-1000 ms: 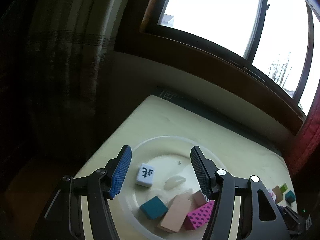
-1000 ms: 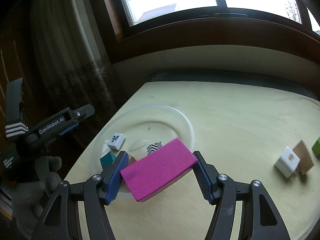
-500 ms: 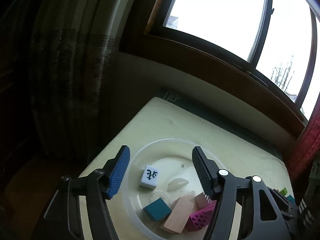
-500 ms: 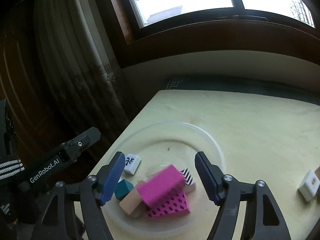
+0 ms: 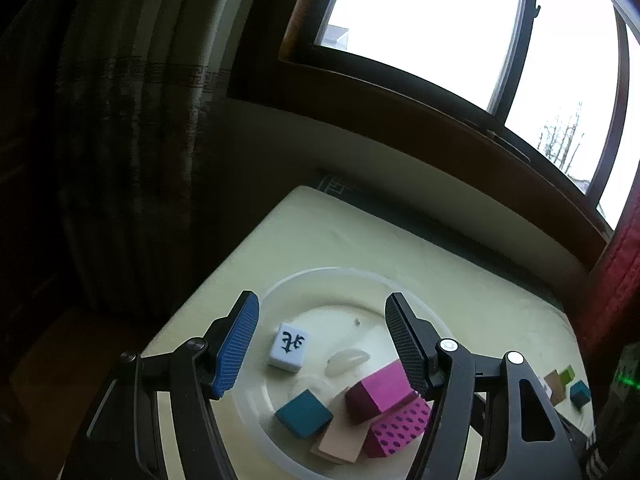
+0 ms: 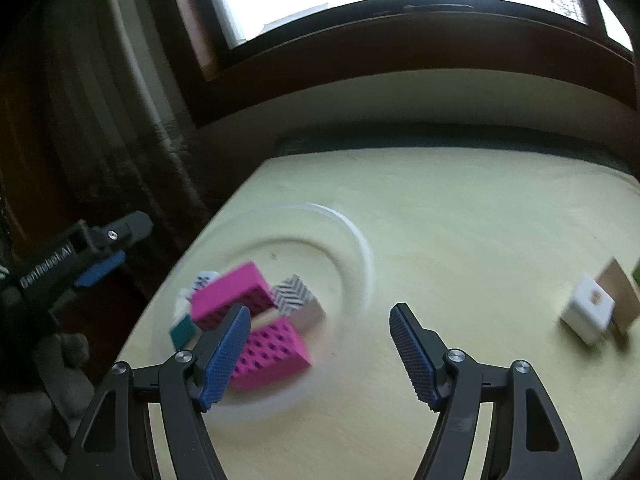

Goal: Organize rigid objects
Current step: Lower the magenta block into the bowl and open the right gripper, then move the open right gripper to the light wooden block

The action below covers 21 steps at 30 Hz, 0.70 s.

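Both grippers, left and right, hang with jaws spread wide and empty. A magenta block lies atop other blocks in the clear plate.

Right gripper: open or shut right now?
Open. The right gripper has its jaws spread wide with nothing between them; the plain magenta block lies in the clear plate.

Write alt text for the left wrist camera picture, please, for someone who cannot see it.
An open, empty claw hangs over a clear plate holding small blocks: a white tile with a dark symbol, a teal block, a plain pink block, a dotted pink block and a tan block. The plate sits on a pale table below a window.
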Available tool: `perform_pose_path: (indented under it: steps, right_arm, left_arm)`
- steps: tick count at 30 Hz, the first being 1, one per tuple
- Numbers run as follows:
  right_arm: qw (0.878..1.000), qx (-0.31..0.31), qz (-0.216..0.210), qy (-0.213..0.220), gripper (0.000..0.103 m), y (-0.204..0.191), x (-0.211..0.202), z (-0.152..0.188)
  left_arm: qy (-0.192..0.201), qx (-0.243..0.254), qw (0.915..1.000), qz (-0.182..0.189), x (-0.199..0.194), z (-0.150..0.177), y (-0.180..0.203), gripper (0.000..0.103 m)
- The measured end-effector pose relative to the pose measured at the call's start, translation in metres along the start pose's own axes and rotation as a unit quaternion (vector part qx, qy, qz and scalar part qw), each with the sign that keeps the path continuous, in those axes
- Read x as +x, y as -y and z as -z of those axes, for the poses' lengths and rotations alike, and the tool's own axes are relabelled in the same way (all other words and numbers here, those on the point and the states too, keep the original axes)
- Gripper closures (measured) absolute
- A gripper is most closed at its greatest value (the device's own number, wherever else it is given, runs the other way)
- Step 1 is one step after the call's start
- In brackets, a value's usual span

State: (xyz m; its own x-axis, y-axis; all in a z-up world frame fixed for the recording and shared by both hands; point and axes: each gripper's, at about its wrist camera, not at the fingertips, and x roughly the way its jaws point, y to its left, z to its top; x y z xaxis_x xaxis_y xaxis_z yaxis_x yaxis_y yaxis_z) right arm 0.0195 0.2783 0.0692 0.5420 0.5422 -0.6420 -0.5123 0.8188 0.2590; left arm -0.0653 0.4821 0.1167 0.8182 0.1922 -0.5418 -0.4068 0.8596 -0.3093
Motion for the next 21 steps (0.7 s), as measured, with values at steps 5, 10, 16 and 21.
perform_pose_path:
  steps: [5,10,16,21]
  right_arm:
    - [0.999,0.029,0.029,-0.004,0.028,0.025,-0.006,0.009]
    - [0.996,0.059,0.06,0.001,0.028,0.052,-0.019,0.016]
    - [0.99,0.102,0.097,0.013,0.028,0.086,-0.037,0.02]
    - [0.982,0.132,0.13,0.025,0.028,0.111,-0.052,0.023]
  left_arm:
    - [-0.005,0.004,1.0,0.003,0.002,0.002,0.005,0.036]
    - [-0.007,0.008,0.9999,0.007,0.002,0.003,0.009,0.036]
    - [-0.011,0.016,0.9997,0.013,0.004,0.005,0.017,0.036]
    - [-0.017,0.026,0.9993,0.02,0.006,0.008,0.025,0.035]
